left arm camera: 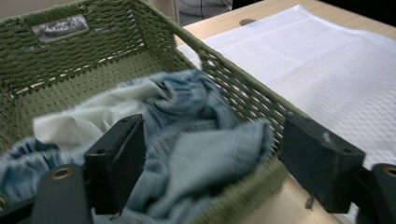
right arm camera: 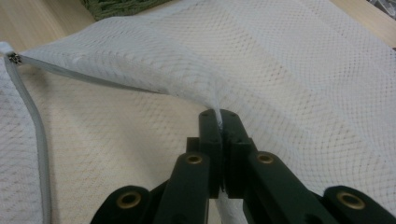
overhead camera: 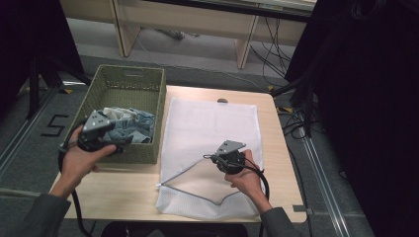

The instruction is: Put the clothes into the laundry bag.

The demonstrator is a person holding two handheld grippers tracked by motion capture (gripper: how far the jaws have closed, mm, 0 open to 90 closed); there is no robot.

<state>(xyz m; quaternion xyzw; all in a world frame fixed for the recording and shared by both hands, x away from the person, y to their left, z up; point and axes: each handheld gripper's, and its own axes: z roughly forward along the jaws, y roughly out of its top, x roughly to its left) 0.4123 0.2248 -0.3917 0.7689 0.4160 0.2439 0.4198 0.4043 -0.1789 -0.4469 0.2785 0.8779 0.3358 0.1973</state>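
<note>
Pale wood of the table [overhead camera: 123, 190] shows around the work, with grey floor and dark drapes beyond it. My main thing is the white mesh laundry bag [overhead camera: 212, 123], lying flat across the middle and right of the tabletop, its zipper [right arm camera: 39, 140] undone along the near edge. I have the right gripper [right arm camera: 219, 122] clamped tight on the upper layer of that mesh at the bag's mouth, pinching it between the jaws and holding that layer raised off the lower one, so the mouth gapes. Just beside the bag's left edge stands the green woven basket [overhead camera: 148, 84], with crumpled denim clothing [left arm camera: 205, 154] and a pale cloth [left arm camera: 93, 119] heaped at its near end. My left gripper [left arm camera: 210, 154] hangs over that near end with its jaws spread wide, the denim between them but not pressed by either pad.
</note>
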